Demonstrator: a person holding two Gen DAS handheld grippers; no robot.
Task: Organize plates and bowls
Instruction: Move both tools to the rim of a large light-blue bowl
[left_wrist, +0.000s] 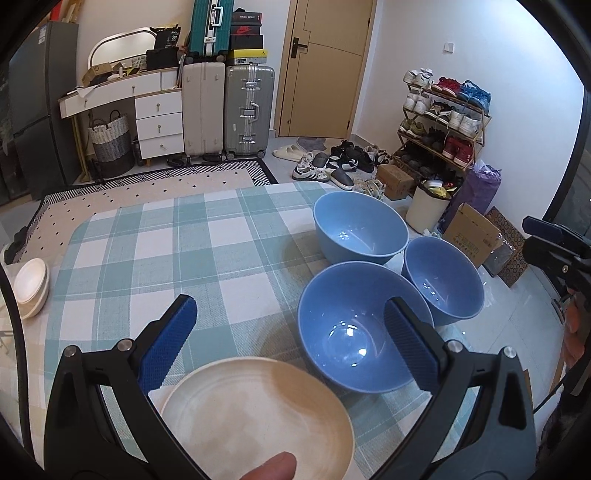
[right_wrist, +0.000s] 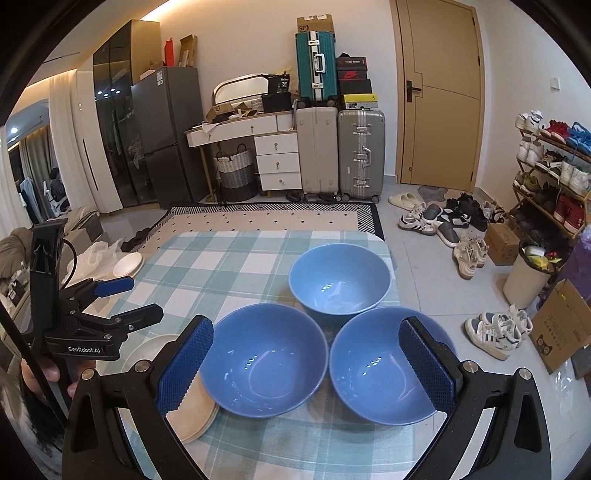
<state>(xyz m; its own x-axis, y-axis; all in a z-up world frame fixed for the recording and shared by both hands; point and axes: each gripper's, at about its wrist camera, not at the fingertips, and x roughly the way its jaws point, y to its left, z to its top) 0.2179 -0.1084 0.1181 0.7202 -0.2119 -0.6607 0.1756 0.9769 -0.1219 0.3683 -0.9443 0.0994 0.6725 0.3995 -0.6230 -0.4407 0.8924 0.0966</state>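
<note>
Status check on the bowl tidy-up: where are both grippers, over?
Left gripper open over cream plate. Right gripper open above two near blue bowls. Nothing held. Third bowl behind, nothing blocking.

Both the left hand-held gripper (left_wrist: 290, 334) and right hand-held gripper (right_wrist: 306, 354) are held level, jaws spread wide.

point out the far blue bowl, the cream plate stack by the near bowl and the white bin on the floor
far blue bowl (right_wrist: 339, 286): right wrist view, inner wall.
cream plate stack (right_wrist: 195, 410): right wrist view, top plate's exposed edge.
white bin (right_wrist: 522, 282): right wrist view, side wall.
</note>
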